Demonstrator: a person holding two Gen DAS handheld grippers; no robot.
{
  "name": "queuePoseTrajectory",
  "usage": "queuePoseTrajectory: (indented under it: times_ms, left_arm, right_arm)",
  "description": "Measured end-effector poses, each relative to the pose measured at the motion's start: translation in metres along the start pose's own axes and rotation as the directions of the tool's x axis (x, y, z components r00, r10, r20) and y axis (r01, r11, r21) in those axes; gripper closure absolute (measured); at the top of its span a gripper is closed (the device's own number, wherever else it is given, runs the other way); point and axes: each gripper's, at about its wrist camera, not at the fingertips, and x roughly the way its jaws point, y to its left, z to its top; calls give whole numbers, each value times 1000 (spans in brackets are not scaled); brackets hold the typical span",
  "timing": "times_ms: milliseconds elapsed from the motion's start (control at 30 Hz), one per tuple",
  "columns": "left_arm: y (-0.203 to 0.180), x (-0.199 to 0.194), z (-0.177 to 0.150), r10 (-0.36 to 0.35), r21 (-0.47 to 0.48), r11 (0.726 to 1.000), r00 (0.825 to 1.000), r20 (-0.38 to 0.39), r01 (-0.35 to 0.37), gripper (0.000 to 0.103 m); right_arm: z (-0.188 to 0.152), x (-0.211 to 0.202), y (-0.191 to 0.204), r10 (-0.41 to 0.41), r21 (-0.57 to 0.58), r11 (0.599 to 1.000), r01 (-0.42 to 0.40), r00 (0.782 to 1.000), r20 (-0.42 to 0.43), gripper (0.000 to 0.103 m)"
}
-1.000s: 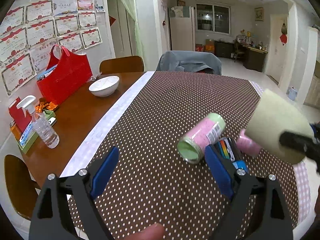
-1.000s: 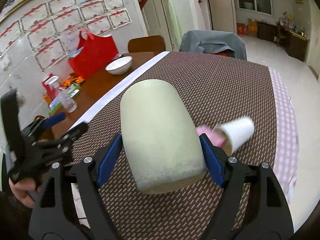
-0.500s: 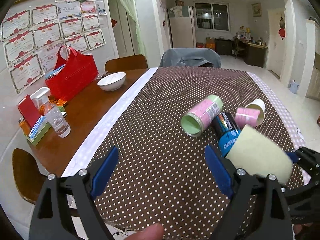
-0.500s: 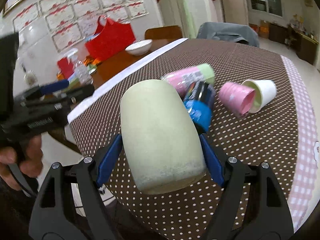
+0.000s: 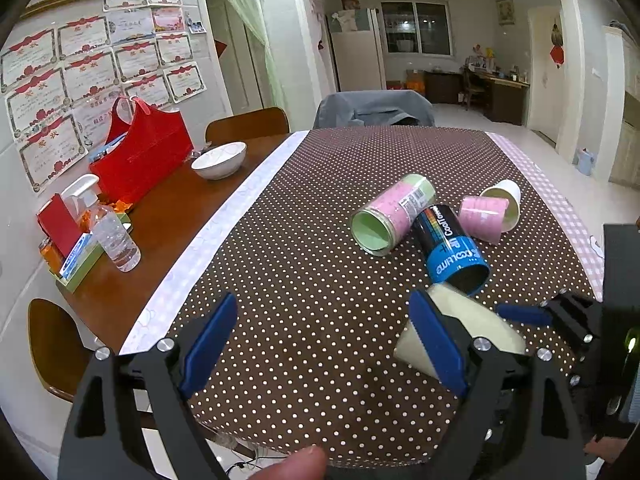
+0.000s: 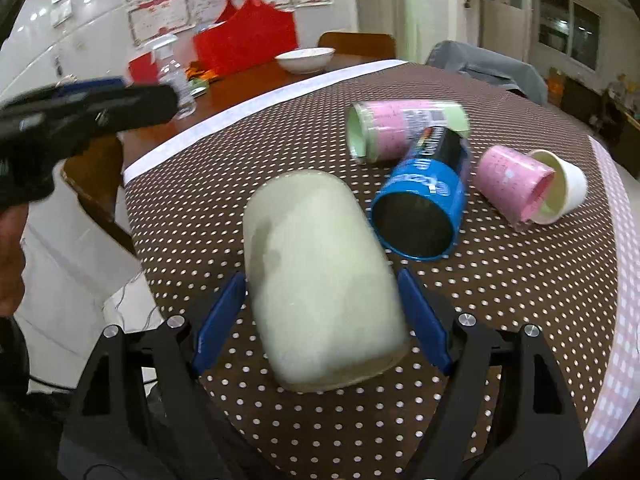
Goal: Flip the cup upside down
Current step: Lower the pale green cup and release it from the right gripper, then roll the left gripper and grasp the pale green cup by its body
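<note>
My right gripper [image 6: 320, 320] is shut on a pale green cup [image 6: 320, 280], closed base pointing away from me, rim near the fingers, low over the dotted tablecloth near the table's front edge. The cup also shows in the left wrist view [image 5: 476, 328], behind my left gripper's right finger. My left gripper [image 5: 324, 340] is open and empty above the cloth. It shows in the right wrist view at the far left [image 6: 80, 108].
Lying on the brown dotted cloth [image 5: 320, 208]: a pink-and-green cup [image 5: 394, 212], a blue-black cup [image 5: 452, 244], a pink cup [image 5: 482, 218] and a white cup [image 5: 506, 200]. On bare wood at left are a white bowl [image 5: 219, 155], red bag [image 5: 140, 156] and spray bottle [image 5: 108, 228].
My right gripper has carried the pale green cup down and toward the table's near edge, turning it. My left gripper has drawn back a little and stayed open.
</note>
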Motion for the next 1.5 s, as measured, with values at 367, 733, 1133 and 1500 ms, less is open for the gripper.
queuePoseTrajectory:
  times_ms: [367, 733, 1133, 1500]
  left_arm:
    - [0, -17, -7, -12, 16, 1000, 1000, 27, 11, 17]
    - [-6, -43, -4, -41, 23, 999, 996, 83, 39, 17]
    - [-8, -72, -1, -66, 38, 997, 987, 146, 61, 17]
    - [-14, -82, -2, -88, 69, 995, 982, 168, 77, 17]
  right_arm:
    - [-1, -49, -23, -65, 203, 978, 48, 995, 78, 6]
    - [9, -120, -2, -165, 281, 955, 95, 958, 233, 6]
    - [6, -167, 7, -230, 332, 936, 116, 916, 328, 6]
    - [4, -179, 5, -242, 352, 929, 114, 906, 347, 6]
